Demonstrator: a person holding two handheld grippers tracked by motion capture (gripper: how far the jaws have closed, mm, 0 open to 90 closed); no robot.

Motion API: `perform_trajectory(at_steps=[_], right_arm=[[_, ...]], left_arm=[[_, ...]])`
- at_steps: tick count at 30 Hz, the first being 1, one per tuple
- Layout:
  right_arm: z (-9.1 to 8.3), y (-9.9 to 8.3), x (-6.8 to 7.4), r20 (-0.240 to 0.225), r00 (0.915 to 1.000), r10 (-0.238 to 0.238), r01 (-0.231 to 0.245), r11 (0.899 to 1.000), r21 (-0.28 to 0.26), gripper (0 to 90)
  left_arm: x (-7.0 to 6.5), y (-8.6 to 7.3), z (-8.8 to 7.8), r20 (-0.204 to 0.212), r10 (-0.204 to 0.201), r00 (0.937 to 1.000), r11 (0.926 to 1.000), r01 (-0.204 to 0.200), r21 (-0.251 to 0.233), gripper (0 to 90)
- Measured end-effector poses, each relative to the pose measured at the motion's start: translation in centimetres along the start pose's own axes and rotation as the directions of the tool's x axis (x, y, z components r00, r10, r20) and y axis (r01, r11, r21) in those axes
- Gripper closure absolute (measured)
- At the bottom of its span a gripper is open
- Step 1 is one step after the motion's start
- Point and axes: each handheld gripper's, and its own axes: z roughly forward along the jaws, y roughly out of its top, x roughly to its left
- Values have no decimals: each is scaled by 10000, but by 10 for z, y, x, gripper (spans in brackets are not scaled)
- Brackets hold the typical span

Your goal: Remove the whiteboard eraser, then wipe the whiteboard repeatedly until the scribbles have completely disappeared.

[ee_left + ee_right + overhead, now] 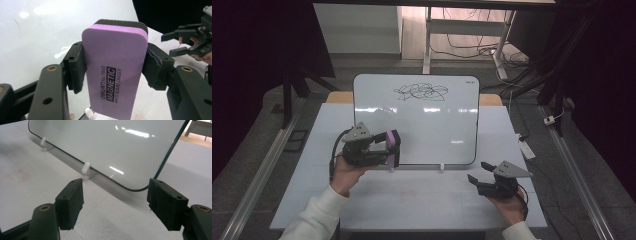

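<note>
Eraser, a rounded purple foam block with a dark felt layer along its back, is sitting upright between the jaws of the left claw, which is clamping it on both long sides. Black print on its smooth face is reading "MAGNETIC WHITE BOARD ERASER". In the high view the left claw is holding the eraser against the lower left part of the whiteboard, a glossy white panel with rounded corners and a thin black edge, leaning back on small white plastic feet. A black tangled scribble is lying well above the claw, near the board's top. The right claw is hovering with its padded jaws wide apart and holding nothing, just in front of the board's lower corner, over the matte white worktop.
</note>
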Motion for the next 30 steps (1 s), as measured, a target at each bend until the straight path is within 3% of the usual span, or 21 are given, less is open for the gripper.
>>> perform_trajectory(at_steps=[2, 5, 7, 10, 12, 17, 18, 23, 28, 30], right_arm=[[0, 0, 0, 9, 10000, -39, 39, 10000, 2, 287], [-1, 1, 1, 6, 10000, 2, -2, 10000, -47, 288], [0, 1, 1, -2, 10000, -24, 24, 10000, -70, 287], [1, 1, 1, -36, 10000, -61, 61, 10000, -25, 287], [2, 1, 2, -62, 9999, -117, 117, 9999, -30, 287], [3, 1, 3, -94, 9998, -200, 200, 9998, 16, 287], [3, 0, 3, -102, 9998, -193, 193, 9998, 20, 287], [3, 0, 3, -114, 9997, -201, 201, 9998, 38, 287], [4, -1, 3, -167, 9997, -195, 197, 9998, 75, 287], [4, -1, 4, -166, 9997, -193, 194, 9998, 85, 287]], left_arm=[[1, 3, -1, -127, 12, 9999, 10000, -13, -57, 400], [5, 9, -3, -659, -14, 9978, 9999, 5, -125, 400], [8, 16, -3, -1165, 32, 9932, 9999, -49, -143, 400], [14, 32, -1, -1604, 34, 9871, 9997, -70, -217, 400], [16, 45, 0, -2082, 264, 9777, 9995, -292, -101, 400], [22, 74, 10, -3314, 996, 9382, 9949, -881, 496, 400], [25, 78, 12, -3436, 1033, 9334, 9943, -877, 608, 400], [33, 91, 26, -3613, 1180, 9249, 9919, -929, 861, 400], [40, 98, 36, -3678, 1147, 9228, 9918, -854, 949, 400], [44, 99, 38, -3649, 1016, 9255, 9934, -747, 870, 400]])
